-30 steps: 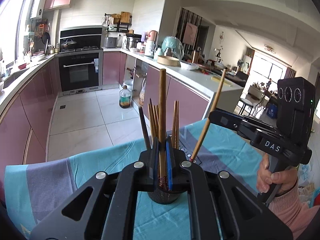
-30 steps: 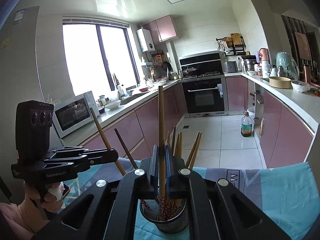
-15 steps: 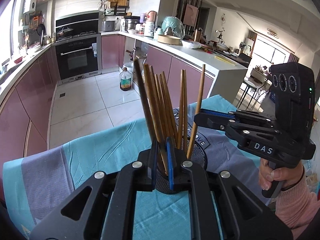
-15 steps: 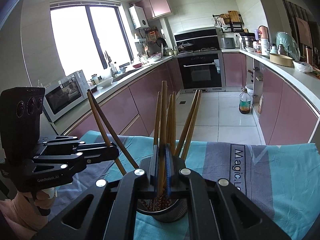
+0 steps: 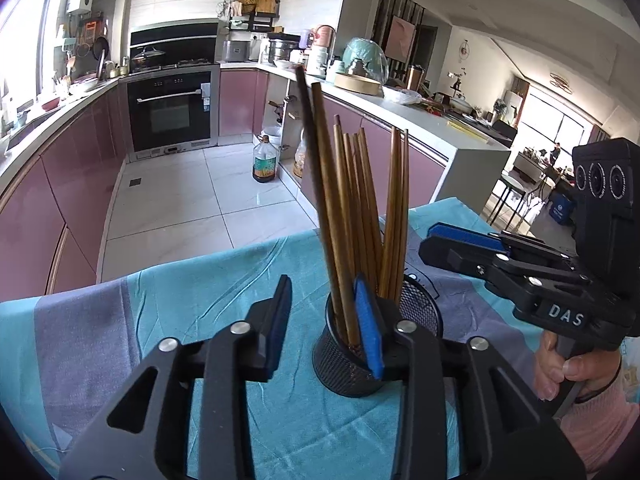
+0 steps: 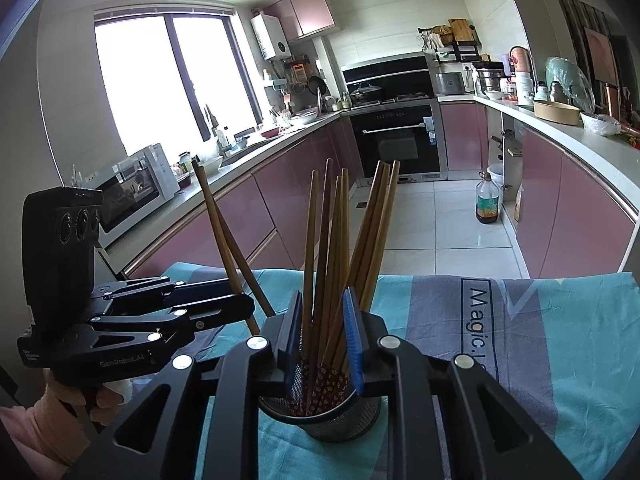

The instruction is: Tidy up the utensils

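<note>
Slender wooden chopsticks (image 5: 352,216) stand in round black mesh holder (image 5: 344,364).

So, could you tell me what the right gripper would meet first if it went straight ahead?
Probably the chopsticks standing in the mesh cup; several already rise between its open jaws, though depth is unclear.

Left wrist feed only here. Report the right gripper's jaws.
Observer: The right gripper is open, with several chopsticks standing between its spread pads.
Operator: Give me their lower ends.
Observer: Red patterned tips, down inside the mesh holder.
Operator: Now describe the counter past the left gripper.
Observer: A white microwave sits on it.
</note>
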Available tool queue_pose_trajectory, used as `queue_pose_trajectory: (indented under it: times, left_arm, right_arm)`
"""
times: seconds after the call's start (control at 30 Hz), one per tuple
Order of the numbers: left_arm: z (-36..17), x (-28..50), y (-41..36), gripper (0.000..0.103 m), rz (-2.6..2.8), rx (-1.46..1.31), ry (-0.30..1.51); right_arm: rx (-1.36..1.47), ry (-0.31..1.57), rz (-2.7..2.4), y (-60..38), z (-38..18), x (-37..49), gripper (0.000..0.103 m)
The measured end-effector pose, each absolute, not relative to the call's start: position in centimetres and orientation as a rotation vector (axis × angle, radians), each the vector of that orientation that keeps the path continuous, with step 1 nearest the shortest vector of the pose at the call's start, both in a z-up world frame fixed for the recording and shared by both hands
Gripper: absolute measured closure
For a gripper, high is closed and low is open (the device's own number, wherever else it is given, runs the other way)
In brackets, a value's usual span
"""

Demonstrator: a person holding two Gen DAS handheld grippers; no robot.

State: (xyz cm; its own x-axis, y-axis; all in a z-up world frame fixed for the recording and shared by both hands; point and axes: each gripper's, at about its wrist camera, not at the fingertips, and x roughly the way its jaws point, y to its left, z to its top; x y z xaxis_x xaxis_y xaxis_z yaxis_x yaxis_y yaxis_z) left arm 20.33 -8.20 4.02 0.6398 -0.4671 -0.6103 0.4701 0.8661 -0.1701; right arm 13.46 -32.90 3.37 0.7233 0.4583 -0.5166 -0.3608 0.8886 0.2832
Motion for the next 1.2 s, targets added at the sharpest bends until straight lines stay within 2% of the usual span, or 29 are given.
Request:
queue_pose_trajectory:
  times: [0.03,0.1,0.13,0.2,0.27,0.3,0.33,0.4,0.47,0.53,0.63,1.2]
  left_arm:
    - [3.8,20.1,-8.0,0.061,-0.53,-0.003,0.688]
    - [3.6,19.8,-7.5,0.052,-0.517,-0.02,0.671]
    - [3.5,19.5,-7.1,0.049,-0.507,-0.026,0.66]
    - [3.3,18.7,-6.1,0.033,-0.469,-0.041,0.633]
    - [3.1,17.5,-5.0,0.026,-0.425,-0.038,0.593]
    - [3.2,17.1,-4.7,0.017,-0.4,-0.036,0.574]
    - [3.1,16.4,-4.1,0.012,-0.366,-0.035,0.55]
    - [3.1,15.0,-3.4,0.006,-0.324,-0.03,0.511]
    - [3.0,13.8,-2.6,0.006,-0.278,-0.028,0.476]
    - [3.0,12.7,-1.9,0.006,-0.244,-0.034,0.451]
    - [3.0,11.1,-0.9,0.006,-0.195,-0.035,0.411]
    - [2.8,4.3,0.3,0.006,-0.077,-0.043,0.299]
  right_arm:
    - [0.167,0.61,0.452,-32.8,3.3,13.2,0.071]
    - [0.163,0.599,0.448,-32.7,3.0,12.6,0.067]
    - [0.158,0.596,0.443,-32.5,2.9,12.3,0.062]
    - [0.15,0.585,0.431,-32.3,2.6,11.7,0.056]
    - [0.131,0.571,0.419,-31.9,2.4,10.9,0.048]
    - [0.122,0.561,0.411,-31.8,2.3,10.6,0.044]
    - [0.115,0.55,0.402,-31.6,2.2,10.2,0.038]
    - [0.097,0.531,0.39,-31.2,1.9,9.4,0.036]
    - [0.082,0.507,0.366,-30.8,1.6,8.5,0.021]
    - [0.068,0.479,0.354,-30.4,1.3,7.5,0.019]
    - [0.052,0.434,0.323,-30.0,1.1,6.2,0.007]
    - [0.039,0.289,0.267,-28.4,1.0,1.4,0.007]
